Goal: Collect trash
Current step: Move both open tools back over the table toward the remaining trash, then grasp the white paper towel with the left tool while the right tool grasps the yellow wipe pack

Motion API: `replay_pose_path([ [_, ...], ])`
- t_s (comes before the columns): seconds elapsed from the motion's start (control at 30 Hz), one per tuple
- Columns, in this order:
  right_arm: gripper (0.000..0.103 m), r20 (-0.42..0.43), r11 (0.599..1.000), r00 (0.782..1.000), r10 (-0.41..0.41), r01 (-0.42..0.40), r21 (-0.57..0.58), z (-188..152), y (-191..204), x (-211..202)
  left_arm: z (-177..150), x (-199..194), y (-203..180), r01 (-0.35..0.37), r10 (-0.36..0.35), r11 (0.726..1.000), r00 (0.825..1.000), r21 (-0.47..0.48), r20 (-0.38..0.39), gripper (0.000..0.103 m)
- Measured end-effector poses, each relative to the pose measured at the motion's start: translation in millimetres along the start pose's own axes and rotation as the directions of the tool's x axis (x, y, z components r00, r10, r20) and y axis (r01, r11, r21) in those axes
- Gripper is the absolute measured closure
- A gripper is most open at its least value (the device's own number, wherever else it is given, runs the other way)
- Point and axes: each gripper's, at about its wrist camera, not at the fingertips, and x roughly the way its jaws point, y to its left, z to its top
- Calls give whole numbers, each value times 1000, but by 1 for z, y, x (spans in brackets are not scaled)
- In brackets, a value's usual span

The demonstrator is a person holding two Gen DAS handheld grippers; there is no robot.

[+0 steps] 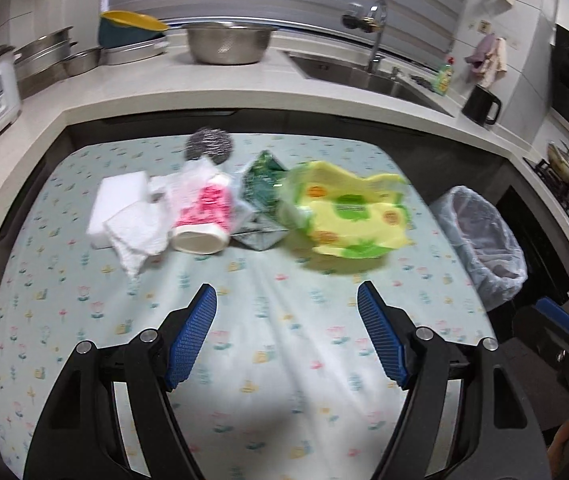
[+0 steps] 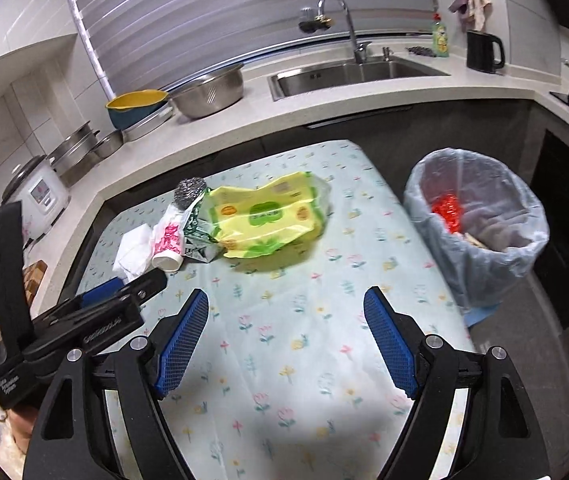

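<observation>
Grabbing too much at once could go wrong here, because the trash lies in one tight heap on the table (image 1: 284, 360). The yellow bag (image 1: 348, 216) touches the green wrapper (image 1: 262, 188), and that leans on the pink cup (image 1: 204, 216), with the white tissue (image 1: 136, 232) at the cup's 9 o'clock. A pull on one piece could drag the others, or push the scrubber (image 1: 209, 144) off the far edge at 12 o'clock. The yellow bag is soft and puffy, so it might slip out on the way to the bin (image 2: 474, 224), which stands off the table at 3 o'clock from the heap. The bin's liner is thin and could fold in. The left gripper (image 1: 286, 332) has its jaws wide apart, with nothing in them, above bare cloth. The right gripper (image 2: 286, 340) is wide apart and empty too, touching nothing.
</observation>
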Motion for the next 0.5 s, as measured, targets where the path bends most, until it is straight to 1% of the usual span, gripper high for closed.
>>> replay_pose_path([
  [0.13, 26, -16, 1000, 1000, 16, -16, 13, 10, 13, 35, 3, 11, 37, -34, 33, 998, 999, -56, -10, 34],
  [0.27, 26, -27, 1000, 1000, 2, -2, 14, 19, 19, 63, 7, 24, 66, -60, 58, 994, 998, -93, -24, 34],
  [0.37, 26, -29, 1000, 1000, -8, 9, 26, 26, 16, 82, 10, 33, 78, -84, 82, 992, 996, -94, -23, 34],
  [0.5, 26, -30, 998, 999, -36, 38, 50, 38, 7, 104, 17, 48, 91, -98, 95, 990, 995, -98, -29, 33],
])
